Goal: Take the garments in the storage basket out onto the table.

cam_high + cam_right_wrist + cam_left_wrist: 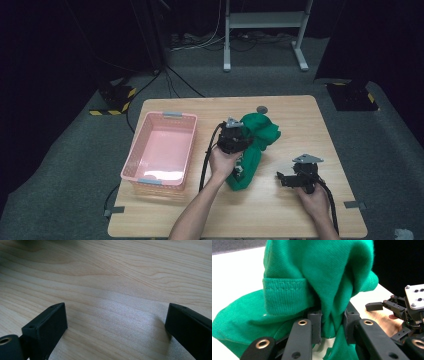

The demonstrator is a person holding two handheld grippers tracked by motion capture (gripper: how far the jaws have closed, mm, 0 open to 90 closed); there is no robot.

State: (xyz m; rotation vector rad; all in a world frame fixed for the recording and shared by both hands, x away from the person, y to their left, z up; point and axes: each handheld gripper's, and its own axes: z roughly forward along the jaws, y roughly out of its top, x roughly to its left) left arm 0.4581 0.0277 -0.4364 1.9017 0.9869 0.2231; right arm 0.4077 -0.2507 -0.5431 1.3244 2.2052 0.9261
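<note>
high view: overhead, facing forward-down | gripper views: close, along jaws | shared: wooden table (280,210)

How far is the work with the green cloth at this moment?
Done: the left gripper is shut on a bunched fold of the green cloth. In hand: the cloth hangs up from the table in that grip, its lower end still resting there. Left: the pink basket holds no cloth; the right gripper waits open above bare wood.

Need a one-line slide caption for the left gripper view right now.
Left gripper shut on a bunched fold of the green garment, right gripper waiting open beyond it.
</note>
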